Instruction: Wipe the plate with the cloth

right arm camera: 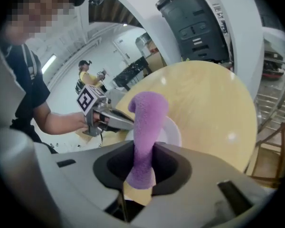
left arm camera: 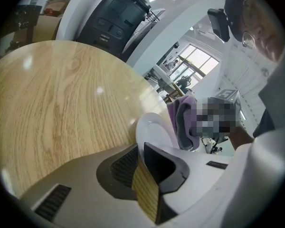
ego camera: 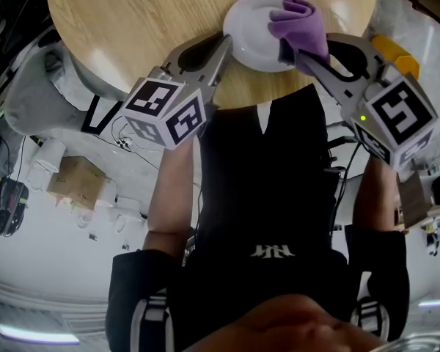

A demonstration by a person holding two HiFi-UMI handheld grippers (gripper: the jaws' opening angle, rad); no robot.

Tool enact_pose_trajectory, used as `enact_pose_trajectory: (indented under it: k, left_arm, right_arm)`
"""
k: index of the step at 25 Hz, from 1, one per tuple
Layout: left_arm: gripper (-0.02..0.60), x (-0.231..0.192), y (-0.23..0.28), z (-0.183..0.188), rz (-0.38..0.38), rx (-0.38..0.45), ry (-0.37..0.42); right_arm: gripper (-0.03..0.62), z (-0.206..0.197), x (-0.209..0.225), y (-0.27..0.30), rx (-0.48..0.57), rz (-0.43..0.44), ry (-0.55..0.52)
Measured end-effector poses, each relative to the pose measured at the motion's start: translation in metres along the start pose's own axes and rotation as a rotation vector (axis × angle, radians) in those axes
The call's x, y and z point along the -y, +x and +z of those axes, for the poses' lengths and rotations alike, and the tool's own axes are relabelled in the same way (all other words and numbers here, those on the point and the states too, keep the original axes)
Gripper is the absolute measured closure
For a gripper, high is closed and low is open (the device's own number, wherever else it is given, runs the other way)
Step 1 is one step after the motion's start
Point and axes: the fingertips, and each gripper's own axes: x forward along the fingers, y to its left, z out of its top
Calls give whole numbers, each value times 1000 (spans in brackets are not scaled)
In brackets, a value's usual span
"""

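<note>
A white plate (ego camera: 253, 35) lies near the front edge of the round wooden table (ego camera: 132, 20). My left gripper (ego camera: 226, 44) is shut on the plate's left rim; in the left gripper view the plate (left arm camera: 154, 129) runs into the closed jaws of the left gripper (left arm camera: 141, 150). My right gripper (ego camera: 299, 53) is shut on a purple cloth (ego camera: 299, 22), which stands bunched over the plate's right side. In the right gripper view the cloth (right arm camera: 146, 122) rises upright from the right gripper (right arm camera: 143, 151), with the plate (right arm camera: 173, 129) just behind it and the left gripper (right arm camera: 104, 115) to the left.
The table's front edge runs just under both grippers. A black bin (left arm camera: 114, 20) stands beyond the table. On the floor to the left are a cardboard box (ego camera: 73, 178) and cables. A yellow object (ego camera: 396, 53) sits at the right.
</note>
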Motion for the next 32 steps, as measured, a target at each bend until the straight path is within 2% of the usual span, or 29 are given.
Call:
enact_pose_trajectory:
  k: [4,6,10,16,20,22,27,29,32]
  left_arm:
    - [537,0,0,-1,10,0,0]
    - [538,1,0,-1,10,1,-2]
    - [537,0,-1,-1,11,1,1]
    - [537,-1,-2,-4,9,-2,0]
    - [537,1,-2,-3,10,1,2]
    - [537,2,-1,-2,12,3,2]
    - [537,2,-1,-1,20,3,-2]
    - [537,1,-1,-1,20,6,-2]
    - [537,0,-3,-1,24,10,-1]
  right_arm:
    - [503,8,-49,48,-5,180,16]
    - [503,5,-58,64,-17,206,11]
    - [502,-11,-40,58,-68,138,-12]
    - [502,-33,9,9,-84,-4,35]
    - [503,-32,11,-8,-83,-62,10]
    - [503,-21,-7,-4,-51,-16,0]
    - [503,-4,-68,45,-21,224,48]
    - [503,-3,-73,59,-27,237,34]
    - [503,-14,-60,60,-70,190,14]
